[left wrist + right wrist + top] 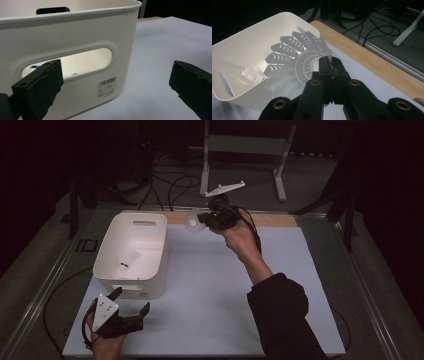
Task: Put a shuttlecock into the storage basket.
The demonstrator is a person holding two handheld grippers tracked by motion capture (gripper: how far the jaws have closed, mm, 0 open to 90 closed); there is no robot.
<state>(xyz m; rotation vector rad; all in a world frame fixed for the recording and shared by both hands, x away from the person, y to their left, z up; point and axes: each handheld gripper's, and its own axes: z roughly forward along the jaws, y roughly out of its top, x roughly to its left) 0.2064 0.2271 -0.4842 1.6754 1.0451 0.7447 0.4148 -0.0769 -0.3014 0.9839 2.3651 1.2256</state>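
Note:
A white plastic shuttlecock [194,220] hangs in the air over the back of the table, with my right gripper [202,218] shut on its skirt. In the right gripper view the shuttlecock [294,57] fans out just ahead of the closed jaws of that gripper [331,62], with the white bin [249,42] behind it. A second shuttlecock [131,257] lies inside the bin [130,287]; it shows again through the open top [250,76]. My left gripper [131,300] rests open at the front left, its jaws wide apart before the bin's handle slot [75,32], holding nothing [117,73].
The bin stands on a white mat [215,285] that covers the table. A wooden strip [270,219] runs along the back edge. Cables and a white metal stand [240,145] sit on the floor beyond. A barcode label [107,86] marks the bin's near wall.

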